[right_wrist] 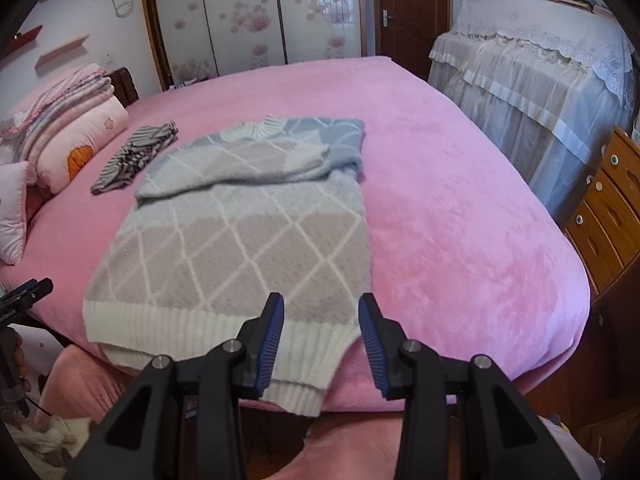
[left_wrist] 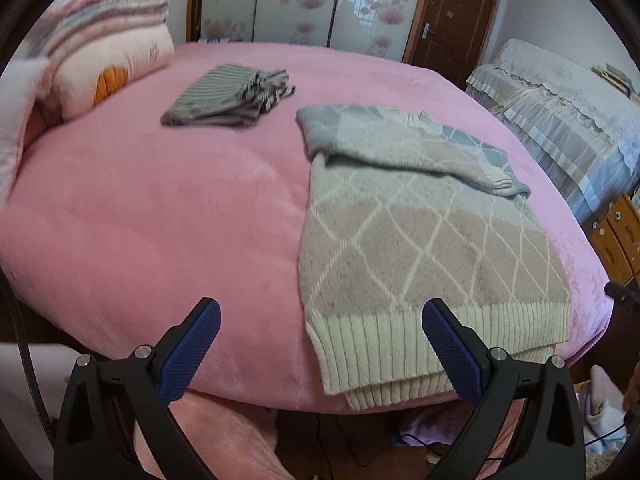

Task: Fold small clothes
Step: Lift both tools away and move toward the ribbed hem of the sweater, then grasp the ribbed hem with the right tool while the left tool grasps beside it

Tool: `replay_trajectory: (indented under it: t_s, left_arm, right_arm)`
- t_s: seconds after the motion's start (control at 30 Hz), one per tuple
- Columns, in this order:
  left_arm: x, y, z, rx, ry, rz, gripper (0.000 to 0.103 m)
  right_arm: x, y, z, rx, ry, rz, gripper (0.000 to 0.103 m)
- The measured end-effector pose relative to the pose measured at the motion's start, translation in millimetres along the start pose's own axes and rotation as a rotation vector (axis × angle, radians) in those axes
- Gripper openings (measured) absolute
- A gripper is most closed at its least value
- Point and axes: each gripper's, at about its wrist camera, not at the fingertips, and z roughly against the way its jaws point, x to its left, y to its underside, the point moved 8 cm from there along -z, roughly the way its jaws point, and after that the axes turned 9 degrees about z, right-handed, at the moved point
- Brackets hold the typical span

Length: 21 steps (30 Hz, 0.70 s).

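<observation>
I see the diamond-patterned sweater (left_wrist: 420,232) lying flat on the pink bed (left_wrist: 160,220), toward its near right side, with both sleeves folded across the chest and its cream ribbed hem hanging slightly over the near edge. My left gripper (left_wrist: 320,344) hovers just short of that hem with its fingers spread wide and nothing between them. My right gripper (right_wrist: 321,332) sits over the hem's right corner, fingers also parted and holding nothing. Farther back on the left lies a folded striped garment (left_wrist: 232,96), apart from the sweater. Stacked quilts (left_wrist: 108,48) rest at the far left corner.
</observation>
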Motion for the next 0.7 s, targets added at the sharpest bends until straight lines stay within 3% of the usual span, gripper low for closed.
replay_trajectory:
  t_s: [0.2, 0.47, 0.7]
  left_arm:
    - [8, 20, -26, 0.083, 0.011, 0.056, 0.100]
    - [-3, 41, -51, 0.188, 0.099, 0.089, 0.100]
    - [-10, 53, -73, 0.273, 0.173, 0.134, 0.090]
  right_arm:
    - [-12, 22, -24, 0.067, -0.048, -0.070, 0.039]
    - [-4, 47, -50, 0.146, -0.123, -0.075, 0.039]
    - [0, 63, -73, 0.204, -0.243, -0.149, 0.039]
